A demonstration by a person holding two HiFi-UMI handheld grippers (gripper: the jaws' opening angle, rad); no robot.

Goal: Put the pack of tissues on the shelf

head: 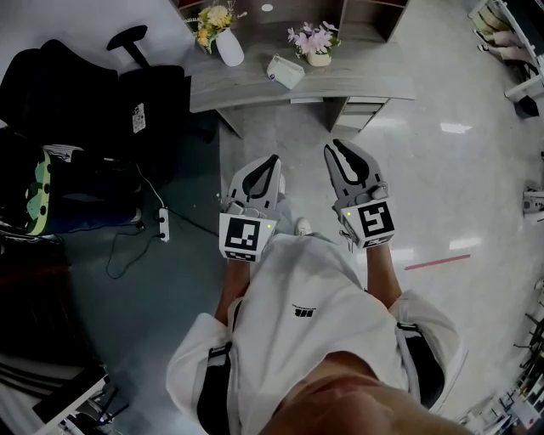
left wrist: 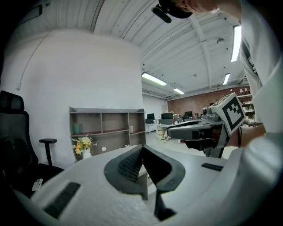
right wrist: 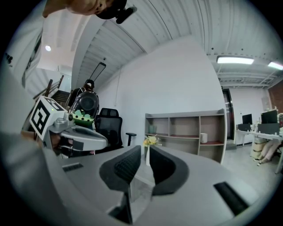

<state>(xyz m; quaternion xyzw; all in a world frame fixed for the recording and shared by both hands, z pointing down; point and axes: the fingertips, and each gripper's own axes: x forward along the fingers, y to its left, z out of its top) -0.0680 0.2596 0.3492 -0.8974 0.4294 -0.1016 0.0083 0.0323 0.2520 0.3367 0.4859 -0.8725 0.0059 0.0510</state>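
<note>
The pack of tissues (head: 285, 71) lies on the grey desk top (head: 255, 85) between two flower pots, far ahead of both grippers. Behind the desk stands the open shelf (head: 374, 13), also seen in the left gripper view (left wrist: 106, 126) and the right gripper view (right wrist: 185, 132). I hold my left gripper (head: 274, 158) (left wrist: 142, 149) and right gripper (head: 337, 145) (right wrist: 147, 149) side by side over the floor, pointing at the desk. Both are empty. The left jaws meet at the tips; the right jaws leave only a thin slit. The jaws hide the pack in both gripper views.
A white vase of yellow flowers (head: 223, 34) and a pot of pink flowers (head: 316, 42) flank the pack. A black office chair (head: 93, 93) and a dark backpack (head: 38, 191) stand at the left, and a power strip (head: 163, 225) with its cable lies on the floor.
</note>
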